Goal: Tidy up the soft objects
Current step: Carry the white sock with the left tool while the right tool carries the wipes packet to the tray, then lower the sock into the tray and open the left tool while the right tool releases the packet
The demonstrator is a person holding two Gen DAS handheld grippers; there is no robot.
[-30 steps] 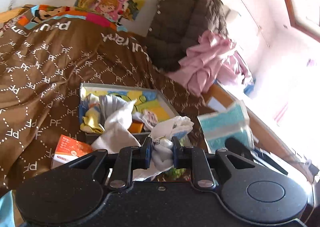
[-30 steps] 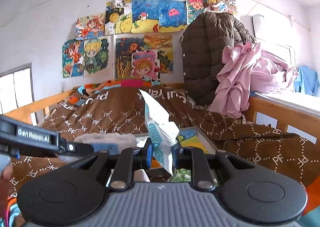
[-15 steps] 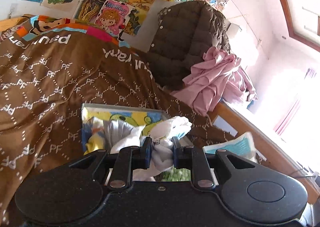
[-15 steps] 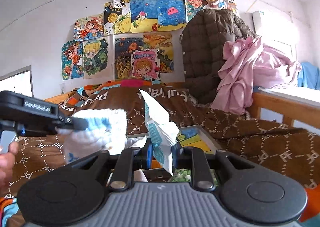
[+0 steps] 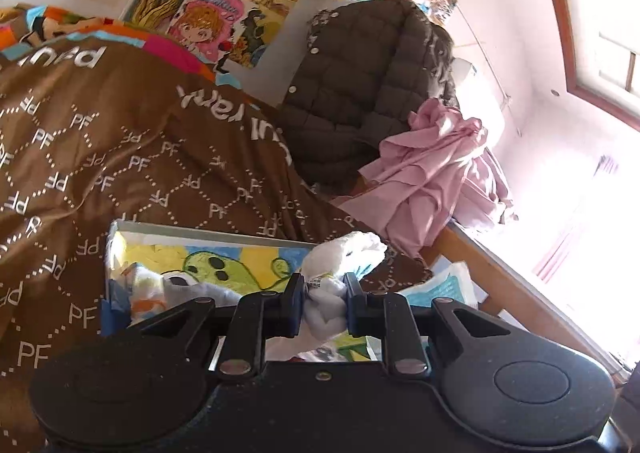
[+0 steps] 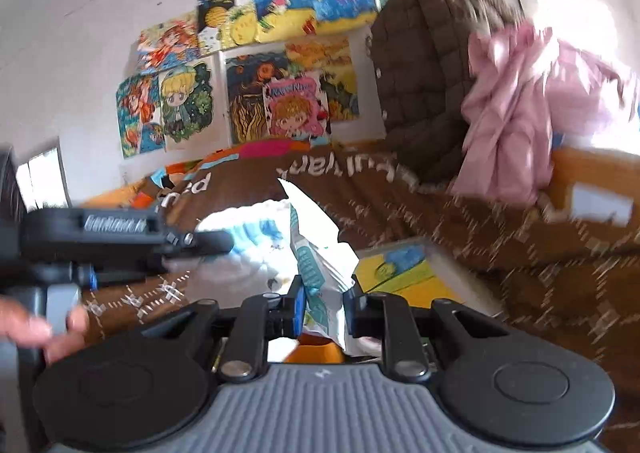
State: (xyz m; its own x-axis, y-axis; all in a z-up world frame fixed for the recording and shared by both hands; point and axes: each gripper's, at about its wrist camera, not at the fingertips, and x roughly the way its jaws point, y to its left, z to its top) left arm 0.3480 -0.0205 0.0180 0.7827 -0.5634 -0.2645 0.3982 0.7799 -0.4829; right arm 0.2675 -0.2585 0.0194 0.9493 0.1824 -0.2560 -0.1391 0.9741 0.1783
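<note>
Two grippers, each clamped on a soft item, hover above a box on the brown bedspread.

At left, the left gripper [image 5: 323, 299] has its jaws pinched tight on a white cloth bundle [image 5: 340, 253], held over the near right corner of the cartoon-lined box [image 5: 168, 231]; to the right, the right gripper [image 6: 323, 301] grips a white-and-teal tissue pack [image 6: 316, 261], raised above the box's near edge. The right wrist view is blurred. Best practice, it seems: lower each item well inside the box walls before letting go, one hand at a time, so nothing spills onto the bedspread [image 5: 120, 157].
</note>
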